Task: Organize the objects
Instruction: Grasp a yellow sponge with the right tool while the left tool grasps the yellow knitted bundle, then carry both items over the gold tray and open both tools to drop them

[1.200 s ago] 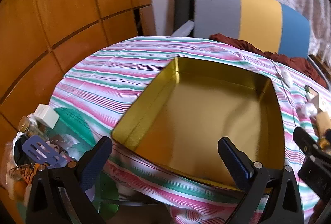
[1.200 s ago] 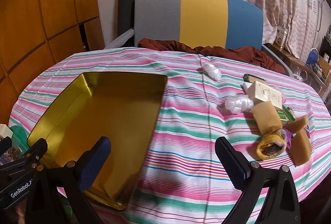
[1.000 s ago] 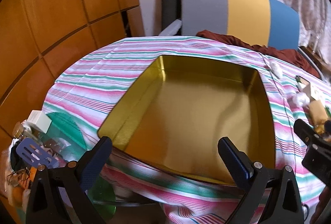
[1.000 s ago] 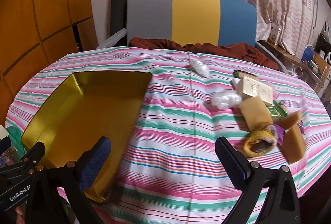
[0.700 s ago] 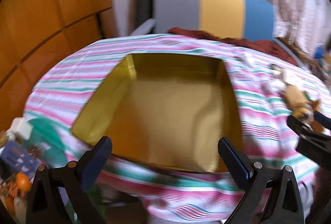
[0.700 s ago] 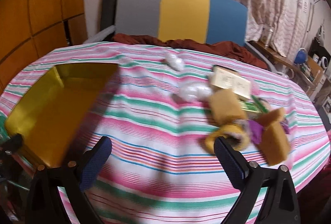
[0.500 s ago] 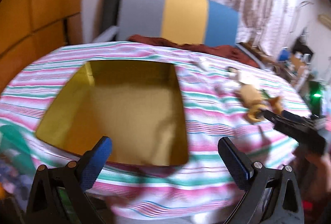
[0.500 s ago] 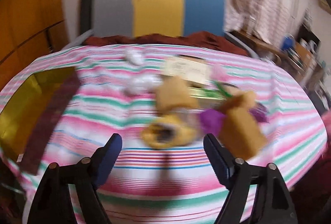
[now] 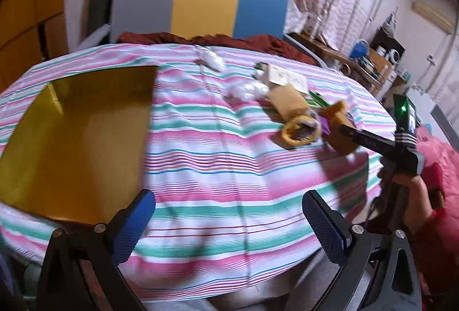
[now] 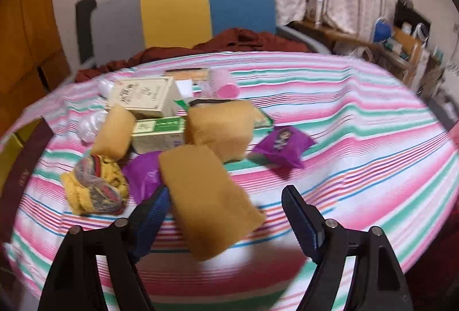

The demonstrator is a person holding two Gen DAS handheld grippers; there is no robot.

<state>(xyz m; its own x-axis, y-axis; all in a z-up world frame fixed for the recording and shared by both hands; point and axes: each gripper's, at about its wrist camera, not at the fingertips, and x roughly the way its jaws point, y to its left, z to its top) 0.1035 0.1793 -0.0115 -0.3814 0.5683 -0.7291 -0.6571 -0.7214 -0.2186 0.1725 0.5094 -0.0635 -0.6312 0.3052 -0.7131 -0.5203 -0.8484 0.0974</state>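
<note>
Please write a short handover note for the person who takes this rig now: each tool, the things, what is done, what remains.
Left tool: open, empty, over the near edge of the striped table.
Right tool: open; its jaws have just been closing around the nearest tan pad, no grip yet.
Gold tray: on the table's left, empty.
Cream box, green box, purple packet, yellow bundle: piled together on the table.
Done: nothing sorted.
Left: everything, probably into the tray.

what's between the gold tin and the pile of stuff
Only bare striped cloth between the tin and the pile, in the left wrist view.
</note>
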